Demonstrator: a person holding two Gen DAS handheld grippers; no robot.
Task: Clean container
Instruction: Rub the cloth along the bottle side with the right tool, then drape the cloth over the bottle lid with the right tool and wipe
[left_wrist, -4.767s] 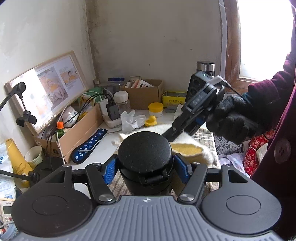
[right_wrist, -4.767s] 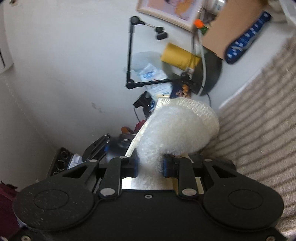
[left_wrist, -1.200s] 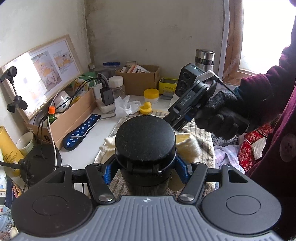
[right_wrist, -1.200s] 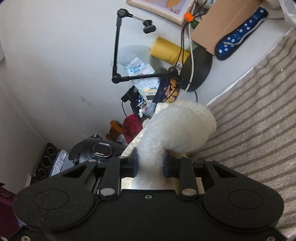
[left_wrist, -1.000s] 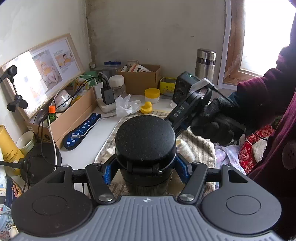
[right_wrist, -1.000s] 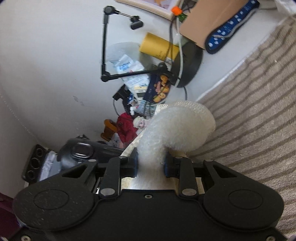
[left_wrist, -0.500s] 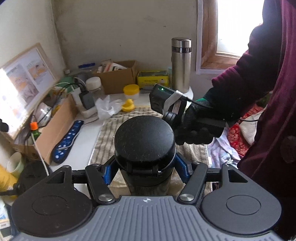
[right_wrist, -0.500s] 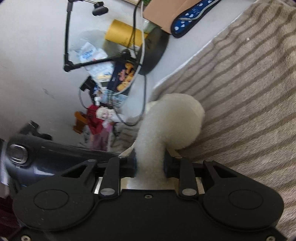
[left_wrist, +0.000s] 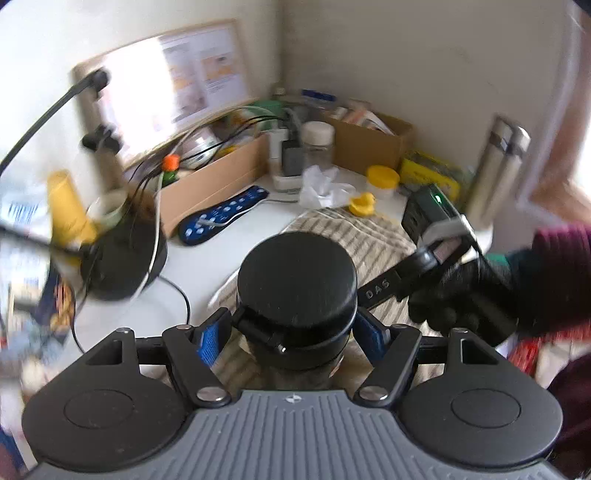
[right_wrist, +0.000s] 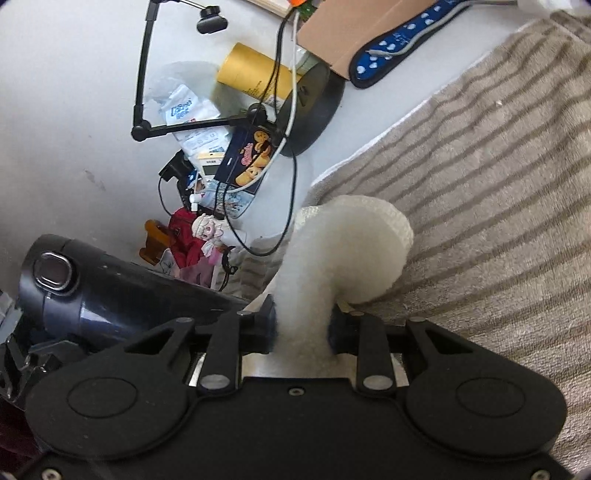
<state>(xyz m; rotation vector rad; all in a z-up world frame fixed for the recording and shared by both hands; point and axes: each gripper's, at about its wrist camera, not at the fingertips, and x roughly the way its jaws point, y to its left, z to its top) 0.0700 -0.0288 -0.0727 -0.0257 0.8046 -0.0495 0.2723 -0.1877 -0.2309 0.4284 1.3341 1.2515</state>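
My left gripper (left_wrist: 295, 332) is shut on a black lidded container (left_wrist: 297, 291) and holds it upright over the striped towel (left_wrist: 354, 236). The container also shows in the right wrist view (right_wrist: 110, 288), at the lower left, dark and glossy, with a button on its lid. My right gripper (right_wrist: 301, 325) is shut on a white fluffy cloth (right_wrist: 347, 247) that curls forward above the striped towel (right_wrist: 480, 192). In the left wrist view the right gripper's body, held in a black-gloved hand (left_wrist: 458, 295), reaches in low behind the container; its fingers are hidden.
A black lamp base (left_wrist: 122, 254) with cables stands left. Behind are a cardboard box (left_wrist: 218, 181), a blue dotted case (left_wrist: 221, 218), a crumpled tissue (left_wrist: 321, 184), a yellow duck (left_wrist: 362, 203), a yellow-lidded jar (left_wrist: 382, 181) and a steel flask (left_wrist: 498, 166). Clutter fills the left edge (right_wrist: 221, 155).
The left gripper with the container has swung left. The right gripper with the cloth has dropped lower beside the container, which now fills more of the right wrist view.
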